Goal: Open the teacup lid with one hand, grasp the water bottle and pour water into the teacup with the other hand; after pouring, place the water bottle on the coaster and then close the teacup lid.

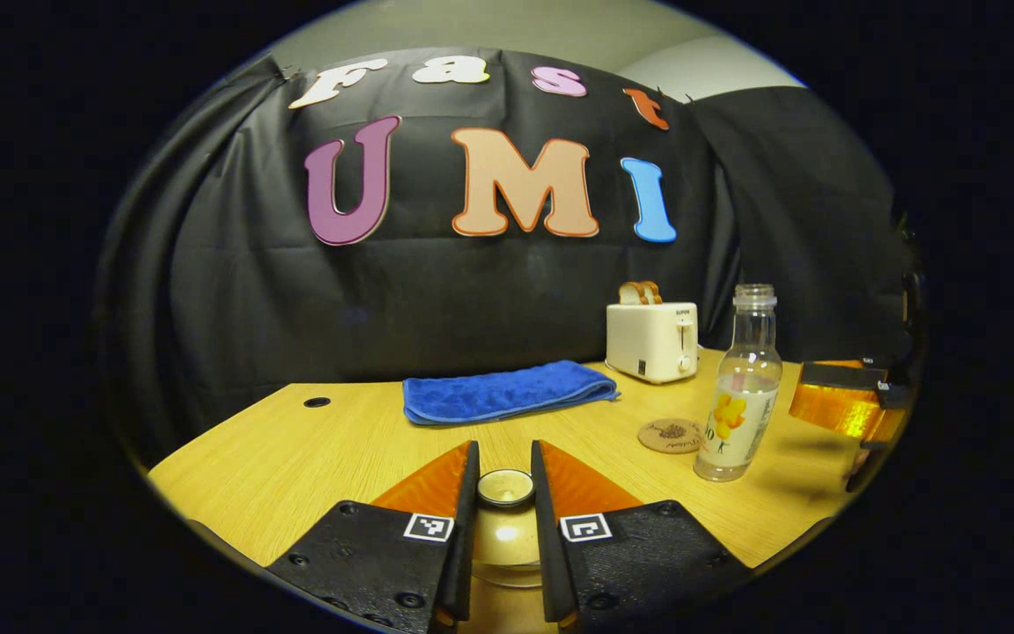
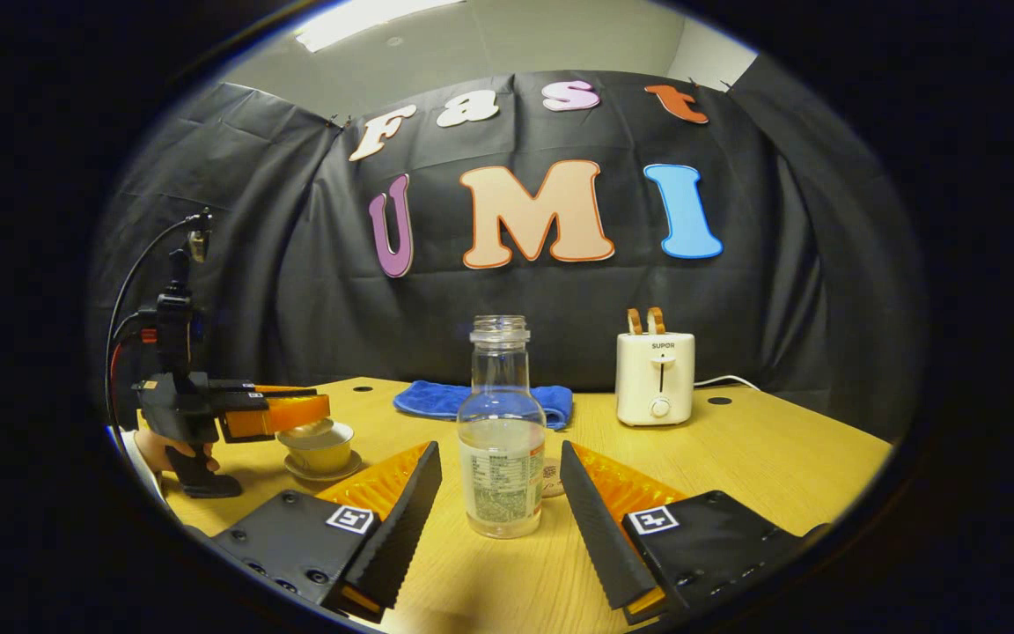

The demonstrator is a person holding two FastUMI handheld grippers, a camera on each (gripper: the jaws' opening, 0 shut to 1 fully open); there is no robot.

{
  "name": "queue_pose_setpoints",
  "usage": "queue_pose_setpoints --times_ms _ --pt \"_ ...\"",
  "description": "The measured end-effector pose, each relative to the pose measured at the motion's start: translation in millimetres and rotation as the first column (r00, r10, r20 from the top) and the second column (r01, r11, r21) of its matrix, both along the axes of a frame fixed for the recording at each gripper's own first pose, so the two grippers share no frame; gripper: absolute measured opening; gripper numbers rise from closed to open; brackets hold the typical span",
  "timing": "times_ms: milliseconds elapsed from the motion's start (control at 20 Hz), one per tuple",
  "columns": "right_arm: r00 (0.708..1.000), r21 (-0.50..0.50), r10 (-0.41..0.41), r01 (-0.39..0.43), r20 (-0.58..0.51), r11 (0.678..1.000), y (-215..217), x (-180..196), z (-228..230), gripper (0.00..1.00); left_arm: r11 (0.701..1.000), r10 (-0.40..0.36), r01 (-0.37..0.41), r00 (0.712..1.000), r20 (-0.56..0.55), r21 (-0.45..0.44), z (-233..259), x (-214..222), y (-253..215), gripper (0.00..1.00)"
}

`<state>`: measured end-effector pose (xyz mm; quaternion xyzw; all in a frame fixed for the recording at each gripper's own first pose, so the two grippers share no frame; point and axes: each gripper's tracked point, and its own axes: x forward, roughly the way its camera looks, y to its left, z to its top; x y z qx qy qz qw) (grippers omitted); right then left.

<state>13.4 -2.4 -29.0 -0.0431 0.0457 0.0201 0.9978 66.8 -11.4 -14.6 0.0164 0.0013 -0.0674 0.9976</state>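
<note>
In the left gripper view, my left gripper has both fingers pressed against the round knob of the teacup lid. The pale teacup sits just below. The right gripper view shows that cup on its saucer at the left, under the left gripper. A clear, capless water bottle, partly full, stands upright between the fingers of my right gripper. This gripper is open, with a gap on each side. The bottle stands beside a round brown coaster.
A blue folded cloth lies at the back of the wooden table. A cream toaster holding bread stands at the back right, behind the coaster. A hand holds the left gripper's handle at the table's left edge.
</note>
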Motion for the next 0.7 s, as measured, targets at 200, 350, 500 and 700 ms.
queue_pose_setpoints --times_ms 200,350,500,700 --pt "0.999 0.005 0.047 -0.047 -0.01 0.999 9 7 -2 0.92 1.0 0.024 -0.024 1.0 0.003 0.01 -2 -4 3 0.3" --pt "0.998 0.007 0.057 -0.057 -0.012 0.998 11 17 -2 0.88 0.999 0.05 -0.05 0.999 0.008 0.01 -1 -8 12 0.29" --pt "0.999 0.007 0.048 -0.048 -0.022 0.999 9 24 -7 0.86 0.996 0.091 -0.091 0.996 0.011 0.011 0 -15 26 0.29" --pt "0.998 0.005 0.028 -0.028 -0.054 1.0 9 37 -15 0.92 0.99 0.139 -0.139 0.99 0.01 0.009 0 -21 43 0.29"
